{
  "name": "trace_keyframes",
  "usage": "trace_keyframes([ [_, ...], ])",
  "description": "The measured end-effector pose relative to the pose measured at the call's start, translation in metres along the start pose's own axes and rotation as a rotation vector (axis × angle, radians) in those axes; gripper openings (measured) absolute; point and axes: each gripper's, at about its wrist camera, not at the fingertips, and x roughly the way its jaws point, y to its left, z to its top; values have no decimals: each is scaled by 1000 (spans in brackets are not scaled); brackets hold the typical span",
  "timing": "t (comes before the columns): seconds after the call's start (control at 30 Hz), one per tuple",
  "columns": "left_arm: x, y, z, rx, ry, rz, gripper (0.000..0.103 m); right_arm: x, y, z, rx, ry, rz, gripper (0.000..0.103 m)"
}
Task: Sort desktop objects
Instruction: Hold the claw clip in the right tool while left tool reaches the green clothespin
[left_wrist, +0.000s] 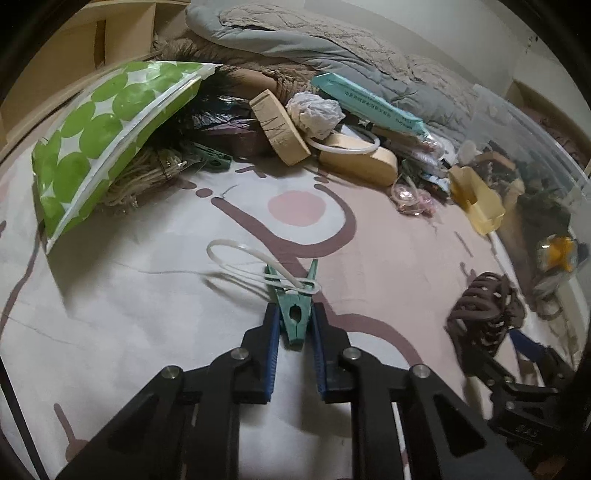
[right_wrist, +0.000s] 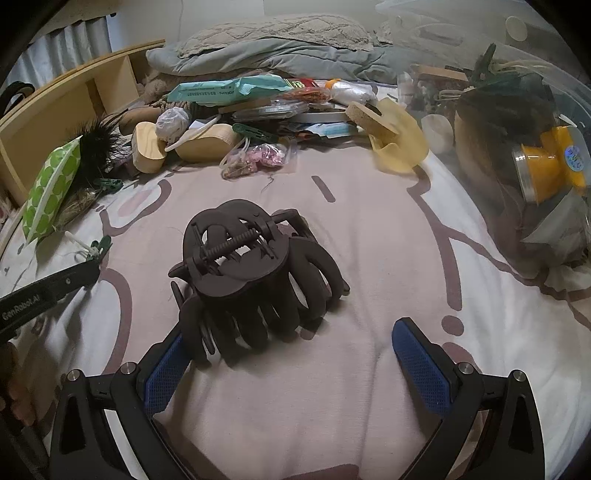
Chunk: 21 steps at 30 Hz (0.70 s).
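Your left gripper (left_wrist: 294, 325) has its jaws pinched on a green clothespin (left_wrist: 294, 314) with a white loop on the bed sheet (left_wrist: 147, 350), while your right gripper's (right_wrist: 295, 363) jaws gape wide, one pad seemingly touching the brown hair claw (right_wrist: 251, 273).

The left tongs (left_wrist: 294, 332) clamp the tail end of a green clothespin (left_wrist: 294, 308) between their blue pads (left_wrist: 272, 343), over the patterned bedsheet (left_wrist: 147, 314). A white plastic loop (left_wrist: 240, 258) is threaded through the clothespin's spring. At the lower right, a dark brown hair claw (left_wrist: 484, 314) sits by the right tongs (left_wrist: 524, 350). A green dotted pouch (left_wrist: 99, 136) leans at the left side of the bed, with wooden blocks (left_wrist: 280, 127) and a crumpled white bag (left_wrist: 314, 112) in the clutter at the far edge.
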Motion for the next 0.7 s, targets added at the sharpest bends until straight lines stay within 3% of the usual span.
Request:
trace_keyframes([
  [0.43, -23, -36, -36, 191, 113, -90, 17, 2, 0, 0, 7, 0, 11, 103],
  [0.63, -26, -37, -42, 222, 123, -33, 18, 1, 0, -1, 6, -1, 11, 103],
  [0.7, -27, -35, -42, 229, 119, -7, 23, 2, 0, 0, 7, -1, 11, 103],
])
